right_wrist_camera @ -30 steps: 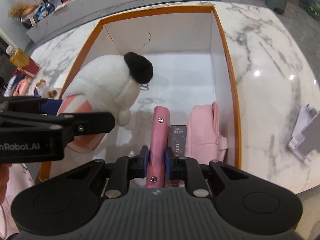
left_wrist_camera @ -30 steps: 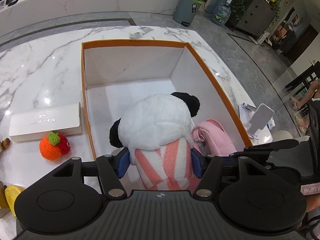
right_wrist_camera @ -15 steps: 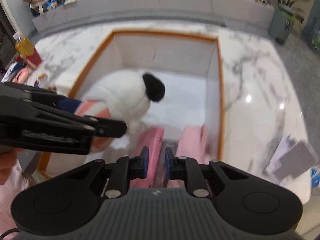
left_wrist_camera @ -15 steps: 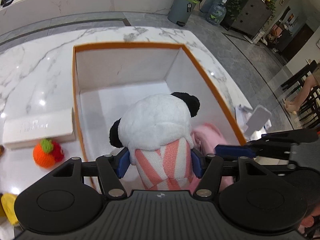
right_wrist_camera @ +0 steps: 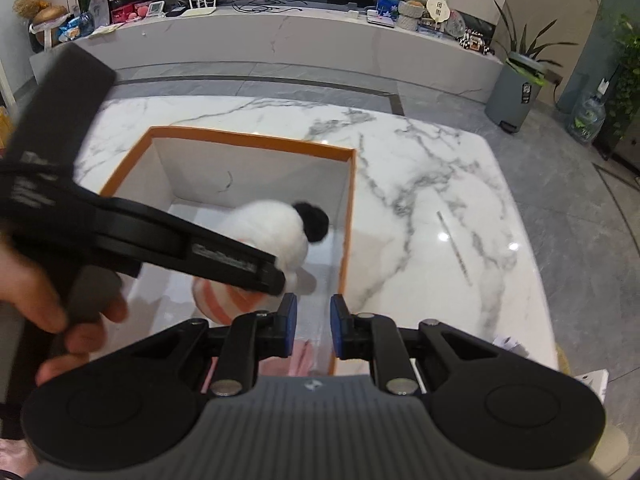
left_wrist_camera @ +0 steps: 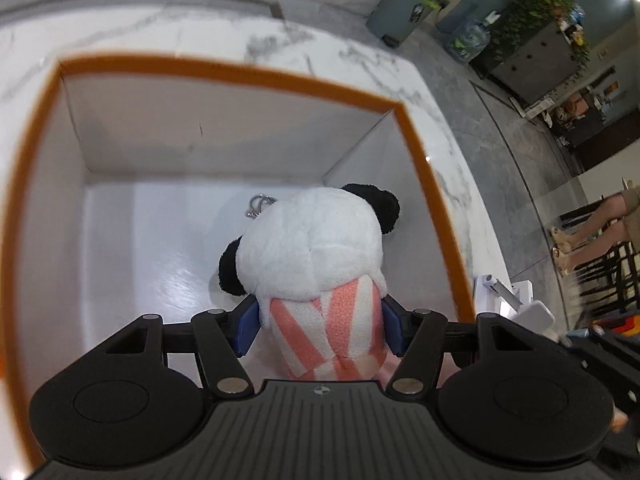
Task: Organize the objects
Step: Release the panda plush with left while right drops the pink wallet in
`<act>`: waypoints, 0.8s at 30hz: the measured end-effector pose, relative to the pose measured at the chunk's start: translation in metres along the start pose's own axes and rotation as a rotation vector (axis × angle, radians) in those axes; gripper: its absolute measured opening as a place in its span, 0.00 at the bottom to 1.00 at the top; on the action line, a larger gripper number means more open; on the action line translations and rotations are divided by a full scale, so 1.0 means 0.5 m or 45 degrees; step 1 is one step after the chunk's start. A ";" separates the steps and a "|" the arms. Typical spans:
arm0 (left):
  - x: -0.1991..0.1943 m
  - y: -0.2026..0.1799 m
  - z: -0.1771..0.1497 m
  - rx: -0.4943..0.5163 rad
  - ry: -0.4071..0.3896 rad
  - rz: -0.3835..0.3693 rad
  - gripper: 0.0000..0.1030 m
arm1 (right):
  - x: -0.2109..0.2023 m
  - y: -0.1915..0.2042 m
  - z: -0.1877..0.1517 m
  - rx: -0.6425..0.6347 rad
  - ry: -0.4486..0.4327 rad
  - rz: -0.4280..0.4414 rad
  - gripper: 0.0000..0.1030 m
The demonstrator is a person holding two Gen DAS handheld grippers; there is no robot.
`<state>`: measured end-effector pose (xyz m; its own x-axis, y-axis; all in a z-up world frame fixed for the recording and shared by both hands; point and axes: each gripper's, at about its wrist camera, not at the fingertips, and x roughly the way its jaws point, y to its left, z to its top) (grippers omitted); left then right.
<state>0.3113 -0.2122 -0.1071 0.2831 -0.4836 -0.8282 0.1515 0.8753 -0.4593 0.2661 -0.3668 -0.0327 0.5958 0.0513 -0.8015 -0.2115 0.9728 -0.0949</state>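
My left gripper (left_wrist_camera: 320,328) is shut on the pink-striped body of a panda plush (left_wrist_camera: 320,248), which hangs head-first low inside the white box with the orange rim (left_wrist_camera: 224,70), near its right wall. In the right wrist view the same panda (right_wrist_camera: 276,228) shows in the box (right_wrist_camera: 248,138) under the black left gripper (right_wrist_camera: 160,240) and the hand (right_wrist_camera: 60,292) holding it. My right gripper (right_wrist_camera: 312,324) hovers above the box's near right corner, its blue pads a small gap apart with nothing between them. Pink items (right_wrist_camera: 304,356) lie in the box just below it.
The box stands on a white marble table (right_wrist_camera: 440,184). A white phone stand (left_wrist_camera: 516,300) sits on the table right of the box. A grey bin (right_wrist_camera: 516,88) and plants stand on the floor beyond. A person's legs (left_wrist_camera: 592,232) show at the far right.
The left gripper has carried the panda down and further into the box. The right gripper has let go of the pink wallet and risen back above the box's near corner.
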 end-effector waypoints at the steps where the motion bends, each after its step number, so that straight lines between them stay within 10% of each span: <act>1: 0.011 0.002 0.002 -0.012 0.008 -0.005 0.69 | 0.003 0.000 0.000 -0.004 0.004 0.001 0.18; 13: 0.040 0.009 0.005 -0.076 0.130 -0.114 0.85 | 0.001 -0.014 -0.007 0.001 0.020 0.001 0.29; 24: -0.124 0.002 -0.032 0.083 -0.090 -0.082 0.84 | -0.079 -0.030 -0.017 0.122 -0.039 0.044 0.36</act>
<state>0.2788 -0.1815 -0.0611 0.3366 -0.5393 -0.7719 0.2325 0.8420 -0.4869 0.2393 -0.3853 -0.0045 0.6133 0.0906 -0.7846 -0.1578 0.9874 -0.0093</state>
